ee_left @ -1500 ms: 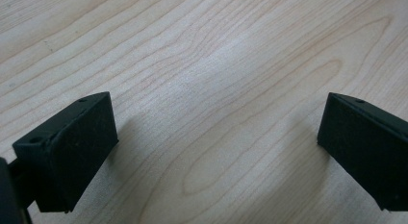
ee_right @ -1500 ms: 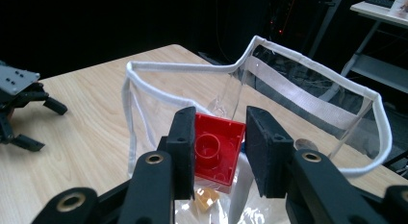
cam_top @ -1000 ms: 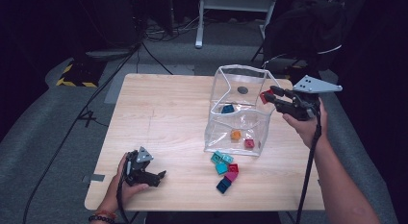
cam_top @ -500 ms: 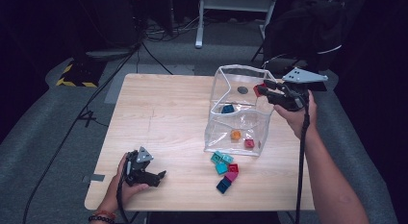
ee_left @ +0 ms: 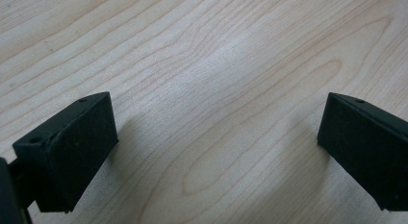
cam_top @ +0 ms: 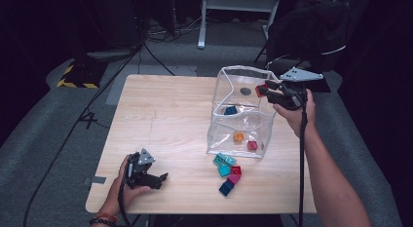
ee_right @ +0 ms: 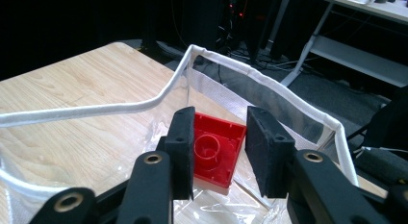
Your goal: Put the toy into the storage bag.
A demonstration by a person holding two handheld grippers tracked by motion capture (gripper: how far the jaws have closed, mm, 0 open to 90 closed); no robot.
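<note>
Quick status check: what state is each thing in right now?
Left gripper: open, holding nothing, low over the table.
Right gripper: shut on red brick, above the bag.
Bag: clear, open-topped, upright, bricks inside.
Loose bricks: clustered on table beside bag.

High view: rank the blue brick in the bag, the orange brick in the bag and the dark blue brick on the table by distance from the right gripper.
From the right gripper:
1. Blue brick, inside the clear bag, toward its far side.
2. Orange brick, lower in the bag, near its front.
3. Dark blue brick, on the table in front of the bag.
</note>
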